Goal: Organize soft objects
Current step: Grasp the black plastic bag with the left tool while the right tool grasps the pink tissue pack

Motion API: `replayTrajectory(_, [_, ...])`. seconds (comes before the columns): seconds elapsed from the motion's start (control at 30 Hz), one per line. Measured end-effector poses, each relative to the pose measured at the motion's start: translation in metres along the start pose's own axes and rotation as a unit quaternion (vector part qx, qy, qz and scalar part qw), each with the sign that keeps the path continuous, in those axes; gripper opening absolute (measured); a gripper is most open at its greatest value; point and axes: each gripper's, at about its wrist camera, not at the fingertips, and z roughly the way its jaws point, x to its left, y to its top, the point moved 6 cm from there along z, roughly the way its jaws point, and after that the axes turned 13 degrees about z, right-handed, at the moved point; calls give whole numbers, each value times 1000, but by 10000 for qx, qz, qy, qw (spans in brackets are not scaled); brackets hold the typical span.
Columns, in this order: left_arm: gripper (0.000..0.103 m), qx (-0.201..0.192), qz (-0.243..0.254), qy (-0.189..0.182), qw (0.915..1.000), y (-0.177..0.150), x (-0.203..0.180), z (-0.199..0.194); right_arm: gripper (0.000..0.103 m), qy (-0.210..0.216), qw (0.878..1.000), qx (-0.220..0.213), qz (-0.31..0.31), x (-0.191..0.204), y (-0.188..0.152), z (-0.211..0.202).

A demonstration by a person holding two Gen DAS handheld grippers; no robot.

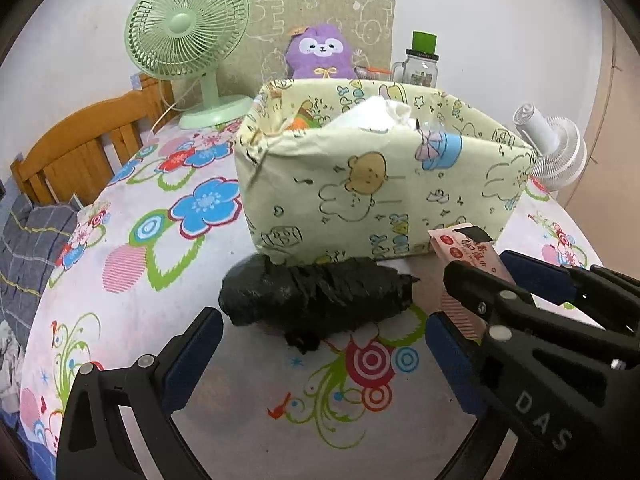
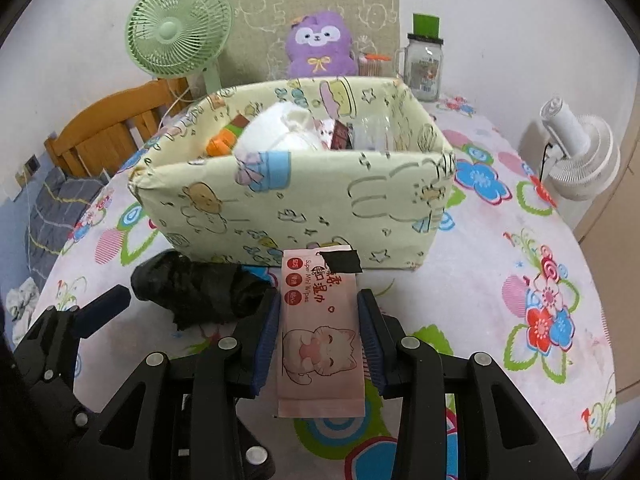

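A pale yellow fabric storage box (image 1: 384, 184) with cartoon prints stands mid-table and holds white soft items and packets; it also shows in the right wrist view (image 2: 304, 208). A black crumpled plastic bundle (image 1: 316, 296) lies in front of it, also in the right wrist view (image 2: 200, 292). My left gripper (image 1: 320, 344) is open, its fingers on either side of the bundle's near end. My right gripper (image 2: 318, 320) is shut on a pink wet-wipes pack (image 2: 320, 332) just in front of the box; the pack also shows in the left wrist view (image 1: 468, 256).
A green desk fan (image 1: 188, 48), a purple plush (image 1: 320, 54) and a glass jar with a green lid (image 1: 420, 64) stand behind the box. A white fan (image 2: 580, 152) is at the right. A wooden chair (image 1: 80, 148) is at the table's left edge.
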Motion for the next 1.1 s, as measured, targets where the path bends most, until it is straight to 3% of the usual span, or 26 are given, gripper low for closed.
replayTrajectory(0.83, [102,-67,393,-222,9990,7,-8,21,42,-342,9991,156,201,-4,1,16])
replayTrajectory(0.93, [93,-108,417,-237,9988,6,-9,18,42,-386,9990,151,193,-5,1,16])
replayTrajectory(0.97, [85,-111,433,-180,9988,6,-10,17,42,-390,9989,157,191,-5,1,16])
replayTrajectory(1.1, [82,-38,404,-85,9991,4,-8,19,42,-356,9990,185,195,-6,-1,16])
